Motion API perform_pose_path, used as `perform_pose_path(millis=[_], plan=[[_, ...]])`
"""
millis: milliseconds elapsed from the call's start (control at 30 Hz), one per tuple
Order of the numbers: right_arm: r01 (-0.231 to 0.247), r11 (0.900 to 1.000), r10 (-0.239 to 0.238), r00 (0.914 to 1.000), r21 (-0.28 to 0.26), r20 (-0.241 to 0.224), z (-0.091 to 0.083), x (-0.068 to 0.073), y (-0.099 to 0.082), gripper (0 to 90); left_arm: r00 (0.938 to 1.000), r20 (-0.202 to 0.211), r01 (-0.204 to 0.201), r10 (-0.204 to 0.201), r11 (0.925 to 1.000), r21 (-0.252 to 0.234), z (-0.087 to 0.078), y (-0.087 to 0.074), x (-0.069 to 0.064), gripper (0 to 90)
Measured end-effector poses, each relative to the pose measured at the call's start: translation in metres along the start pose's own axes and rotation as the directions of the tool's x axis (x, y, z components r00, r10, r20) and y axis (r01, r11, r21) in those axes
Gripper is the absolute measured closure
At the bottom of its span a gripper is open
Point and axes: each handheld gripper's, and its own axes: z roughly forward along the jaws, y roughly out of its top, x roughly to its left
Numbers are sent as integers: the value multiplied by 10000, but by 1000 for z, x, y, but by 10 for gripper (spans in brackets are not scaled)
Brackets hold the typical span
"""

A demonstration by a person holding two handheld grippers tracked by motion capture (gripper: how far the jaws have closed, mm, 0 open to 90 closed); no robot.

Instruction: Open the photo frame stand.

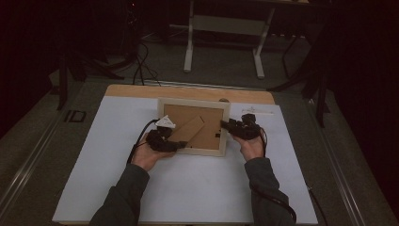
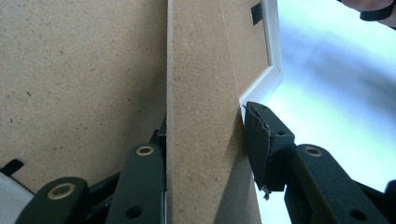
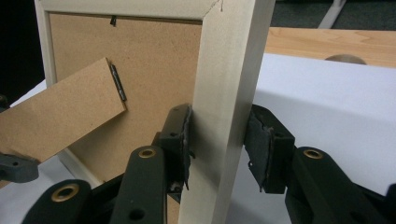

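Seen from the left gripper view, the left gripper (image 2: 205,154) has its fingers (image 2: 268,144) clenched on the fibreboard stand flap (image 2: 201,116) of the picture frame (image 2: 273,70). The right gripper view shows the right gripper (image 3: 219,149) with its fingers (image 3: 180,140) grasping the frame's pale wooden right rail (image 3: 229,84). The high view alone shows the whole frame lying back-up, mid tabletop (image 1: 188,188), on a white sheet, brown backing board exposed, flap angled toward the near left corner.

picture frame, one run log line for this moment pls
picture frame: face down on table | left tool: shut on back stand | right tool: shut on frame's right rail
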Motion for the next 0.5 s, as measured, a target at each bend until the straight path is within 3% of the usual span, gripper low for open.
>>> perform_pose_path(millis=[233, 500], plan=[[302, 9995, -300, 9994, -76, 193, -3, 2, 6, 618, 9993, -216, -310, 312, 9995, 66, 3, 3, -4, 657], [606, 9978, -595, 9973, -252, 422, -5, 4, 12, 622, 9983, -452, -380, 376, 9993, -73, 4, 9, -6, 679]])
